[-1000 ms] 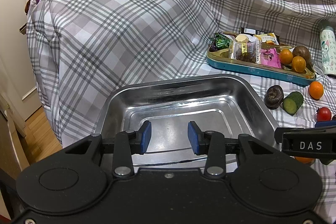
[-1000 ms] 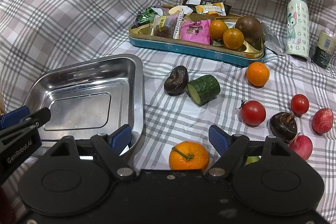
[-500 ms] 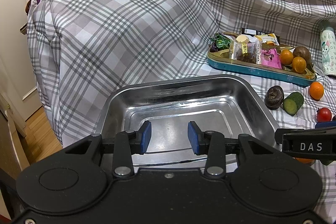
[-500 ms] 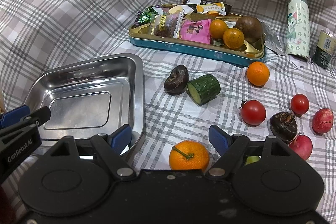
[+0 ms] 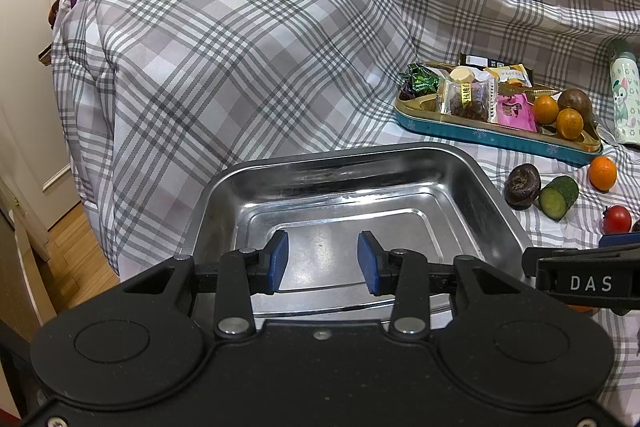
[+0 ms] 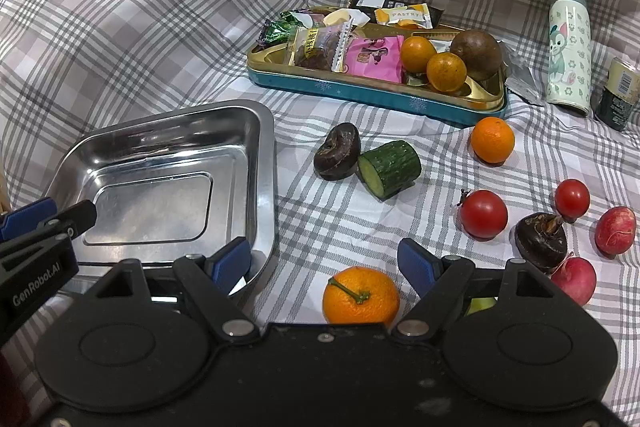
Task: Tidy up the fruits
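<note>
Nothing has moved: right gripper (image 6: 326, 265) gapes wide and empty, mandarin (image 6: 361, 295) just beneath its jaws, probably untouched. Left gripper (image 5: 322, 258) hangs half-open, empty, over steel tray (image 5: 472, 171). Mandarin seems soft, rollable; grip its sides.

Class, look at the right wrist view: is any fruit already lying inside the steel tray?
No. The steel tray holds nothing; the tangerine lies on the cloth beside it.

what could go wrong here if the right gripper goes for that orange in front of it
The right gripper is open around the stemmed orange, a round fruit on soft plaid cloth; it could roll away as the pads close. The left pad sits close to the steel tray rim and might knock it.
</note>
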`<move>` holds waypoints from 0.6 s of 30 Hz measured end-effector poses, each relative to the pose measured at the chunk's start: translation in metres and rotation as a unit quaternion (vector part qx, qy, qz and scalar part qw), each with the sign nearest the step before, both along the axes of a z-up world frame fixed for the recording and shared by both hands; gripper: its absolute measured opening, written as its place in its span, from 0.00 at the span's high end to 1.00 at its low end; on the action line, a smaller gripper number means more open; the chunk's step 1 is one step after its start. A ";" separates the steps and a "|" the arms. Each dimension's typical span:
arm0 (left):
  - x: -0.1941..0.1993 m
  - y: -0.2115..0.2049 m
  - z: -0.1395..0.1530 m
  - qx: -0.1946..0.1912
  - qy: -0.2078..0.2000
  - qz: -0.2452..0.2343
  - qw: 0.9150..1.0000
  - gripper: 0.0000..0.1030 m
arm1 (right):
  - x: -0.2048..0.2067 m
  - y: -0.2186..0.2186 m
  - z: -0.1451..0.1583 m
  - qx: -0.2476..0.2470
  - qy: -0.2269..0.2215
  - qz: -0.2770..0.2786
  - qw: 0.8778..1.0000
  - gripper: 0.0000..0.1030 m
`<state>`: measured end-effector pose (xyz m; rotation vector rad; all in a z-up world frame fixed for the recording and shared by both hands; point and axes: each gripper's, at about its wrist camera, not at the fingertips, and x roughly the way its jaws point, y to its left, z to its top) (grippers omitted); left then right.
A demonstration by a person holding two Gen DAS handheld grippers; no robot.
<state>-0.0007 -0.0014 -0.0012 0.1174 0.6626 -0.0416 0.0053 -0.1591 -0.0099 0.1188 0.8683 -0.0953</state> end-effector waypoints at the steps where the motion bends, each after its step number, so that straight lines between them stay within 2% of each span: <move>1: 0.000 0.000 0.000 0.000 0.000 0.000 1.000 0.52 | 0.000 0.000 0.001 0.000 0.000 0.000 1.000 0.19; 18: 0.000 0.000 0.000 0.000 0.000 0.000 1.000 0.52 | 0.000 0.001 -0.001 0.000 0.001 0.003 1.000 0.19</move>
